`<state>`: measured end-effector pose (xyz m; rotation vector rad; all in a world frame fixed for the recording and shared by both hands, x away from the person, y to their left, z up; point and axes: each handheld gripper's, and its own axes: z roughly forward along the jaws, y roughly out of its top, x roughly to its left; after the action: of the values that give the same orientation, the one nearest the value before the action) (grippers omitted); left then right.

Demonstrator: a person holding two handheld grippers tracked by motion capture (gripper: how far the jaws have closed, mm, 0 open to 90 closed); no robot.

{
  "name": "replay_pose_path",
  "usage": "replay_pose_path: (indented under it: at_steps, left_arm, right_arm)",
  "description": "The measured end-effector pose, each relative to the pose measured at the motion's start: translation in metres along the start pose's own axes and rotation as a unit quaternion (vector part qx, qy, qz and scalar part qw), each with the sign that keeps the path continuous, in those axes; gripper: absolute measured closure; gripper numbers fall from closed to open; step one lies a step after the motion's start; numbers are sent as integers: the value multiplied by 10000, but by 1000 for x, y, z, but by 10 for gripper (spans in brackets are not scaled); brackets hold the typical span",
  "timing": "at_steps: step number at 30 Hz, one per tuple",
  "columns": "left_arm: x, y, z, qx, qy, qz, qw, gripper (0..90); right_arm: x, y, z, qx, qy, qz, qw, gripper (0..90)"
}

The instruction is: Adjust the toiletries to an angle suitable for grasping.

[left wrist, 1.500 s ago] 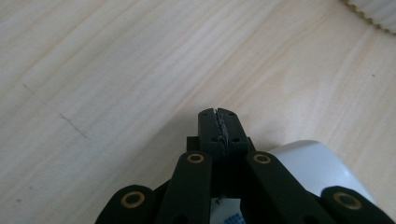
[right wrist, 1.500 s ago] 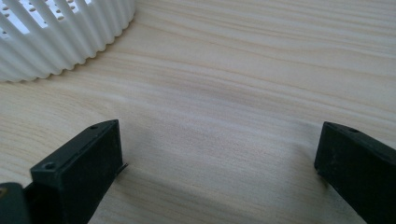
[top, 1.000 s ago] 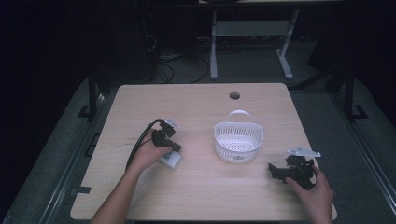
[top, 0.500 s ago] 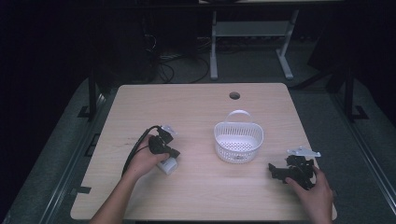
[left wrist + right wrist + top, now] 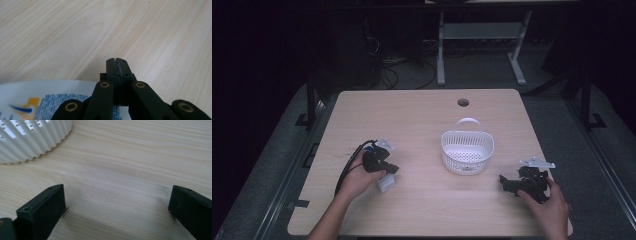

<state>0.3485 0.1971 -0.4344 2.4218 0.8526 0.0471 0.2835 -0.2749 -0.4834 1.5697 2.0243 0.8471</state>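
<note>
Since the earlier frame the left hand-held gripper [image 5: 388, 169] has drawn back toward the near left of the counter [image 5: 422, 120], and the white tube [image 5: 385, 184] with blue and orange print now lies a little nearer the front edge than it did. The right hand-held gripper [image 5: 506, 183] has kept its place at the near right.

In the left gripper view the two black jaws of the left hand-held gripper [image 5: 117, 65] are pressed tip to tip with nothing between them; bare wood grain lies ahead of them. The white tube [image 5: 37, 100] lies flat just under and to the left of the jaw arms, outside the grip. From above, the tube sits on the counter just beside the person's left hand [image 5: 357, 177], close under the gripper's nose; whether it touches the gripper I cannot tell.

The right hand-held gripper [image 5: 117, 202] has its jaws spread wide, with only bare counter between them. It rests low over the wood and points left toward the white basket [image 5: 32, 137], whose ribbed wall shows at the far left of the right gripper view.

The basket [image 5: 467, 151] stands upright right of the counter's middle, handle at its far side, well apart from the tube and nearer to the right gripper. A round cable hole [image 5: 463, 102] sits at the far edge.
</note>
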Motion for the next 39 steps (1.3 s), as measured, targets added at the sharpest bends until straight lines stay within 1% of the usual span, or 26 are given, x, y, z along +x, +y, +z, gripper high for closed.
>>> replay_pose_path:
  at_steps: [4,6,7,10,11,14,15,16,18,22,31,35,36,39]
  left_arm:
    - [0,-7,-6,2,33,24,10000,900]
    - [-1,-10,-8,-31,47,-28,10000,900]
    - [0,-12,-10,-30,57,-13,10000,900]
    - [1,-16,-14,-48,97,-53,9999,900]
    - [1,-18,-16,-46,128,-30,9999,900]
    - [2,-22,-20,-97,163,-65,9998,900]
    - [2,-24,-21,-123,169,-105,9997,900]
    - [2,-26,-23,-111,182,-90,9997,900]
    - [4,-29,-26,-140,195,-125,9996,900]
    - [6,-37,-32,-226,225,-225,9992,900]
    - [7,-52,-39,-171,292,-282,9990,900]
    - [8,-58,-44,-193,324,-359,9986,900]
    - [9,-62,-47,-184,349,-387,9985,900]
    - [10,-66,-48,-190,379,-421,9982,900]
  right_arm:
    - [0,0,0,-1,-1,2,10000,5]
    - [0,0,0,-1,2,2,10000,5]
    - [0,0,0,-1,0,1,10000,5]
    - [0,0,0,-1,-1,2,10000,5]
    - [0,0,0,0,-1,3,10000,5]
    - [0,0,0,-1,-1,1,10000,5]
    - [0,0,0,-1,-1,1,10000,5]
    - [0,0,0,-2,-1,0,10000,5]
    - [0,0,0,-1,-1,1,10000,5]
    - [0,0,0,-1,-1,0,10000,5]
    - [0,0,0,0,-1,1,10000,5]
    - [0,0,0,-2,0,0,10000,4]
    - [0,0,0,-1,-1,-2,10000,5]
    - [0,0,0,-1,-2,-1,10000,5]
